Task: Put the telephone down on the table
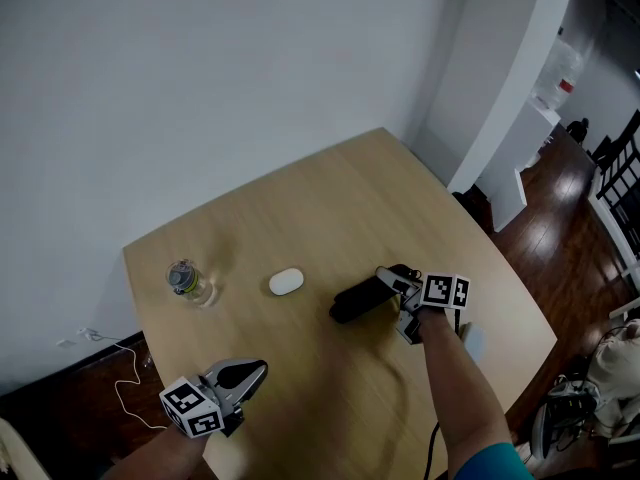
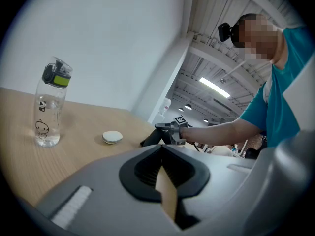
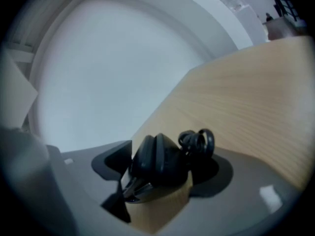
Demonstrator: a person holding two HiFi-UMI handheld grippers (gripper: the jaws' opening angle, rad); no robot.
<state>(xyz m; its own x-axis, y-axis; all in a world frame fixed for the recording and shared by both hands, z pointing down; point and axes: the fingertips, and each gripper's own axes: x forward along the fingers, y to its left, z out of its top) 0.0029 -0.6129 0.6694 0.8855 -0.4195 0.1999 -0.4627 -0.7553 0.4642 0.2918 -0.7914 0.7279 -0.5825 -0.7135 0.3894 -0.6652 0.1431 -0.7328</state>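
Black telephone (image 1: 358, 300) rests on the desk (image 1: 400, 198) between the parted right fingers (image 1: 393, 279), which should withdraw straight back; left fingers (image 1: 240, 373) are closed, empty.

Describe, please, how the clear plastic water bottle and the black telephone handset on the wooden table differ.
The clear plastic water bottle stands upright, while the black telephone handset lies lengthwise. The bottle is see-through; the handset is opaque and dark. The bottle has nothing attached to it, whereas the handset trails a coiled cord. The bottle is near the table's left edge; the handset is further right. Both appear to rest on the light wooden table.
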